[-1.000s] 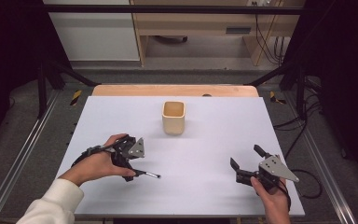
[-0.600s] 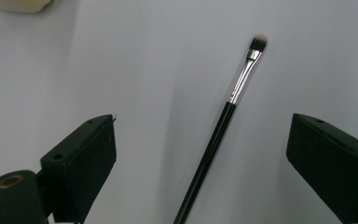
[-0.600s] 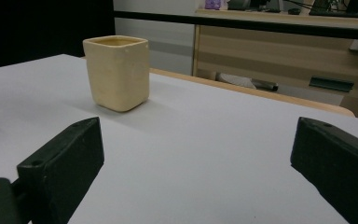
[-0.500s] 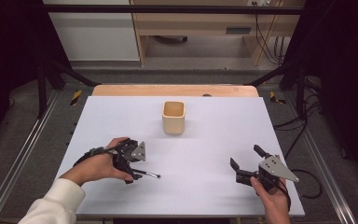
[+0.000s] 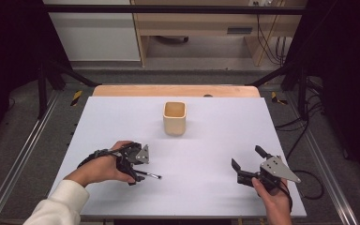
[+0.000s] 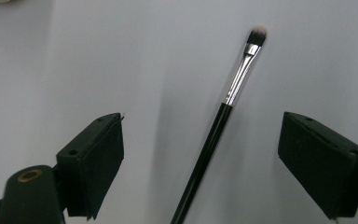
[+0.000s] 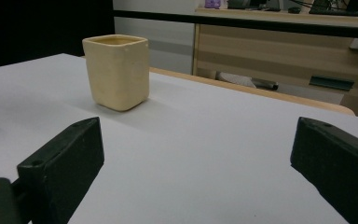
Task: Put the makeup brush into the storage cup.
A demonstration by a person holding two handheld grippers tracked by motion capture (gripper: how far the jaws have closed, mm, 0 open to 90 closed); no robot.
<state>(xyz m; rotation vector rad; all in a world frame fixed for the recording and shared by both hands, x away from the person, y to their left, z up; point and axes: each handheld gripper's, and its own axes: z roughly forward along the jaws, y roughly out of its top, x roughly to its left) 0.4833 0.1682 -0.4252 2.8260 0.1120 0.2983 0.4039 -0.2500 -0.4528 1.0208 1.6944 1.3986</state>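
One brush, one cup, two tongs.

Only the cup stands on the table, mid-far; bare surface lies all around it.

No legible text — none anywhere.

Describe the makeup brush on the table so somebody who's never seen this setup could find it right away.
Start at the white table and find the cream square cup standing near its far middle. Come toward the near left, where the left gripper hangs over the surface with its jaws apart. The brush lies flat between those jaws, untouched: thin, with a black handle, silver ferrule and small pale tip, the one slender thing there.
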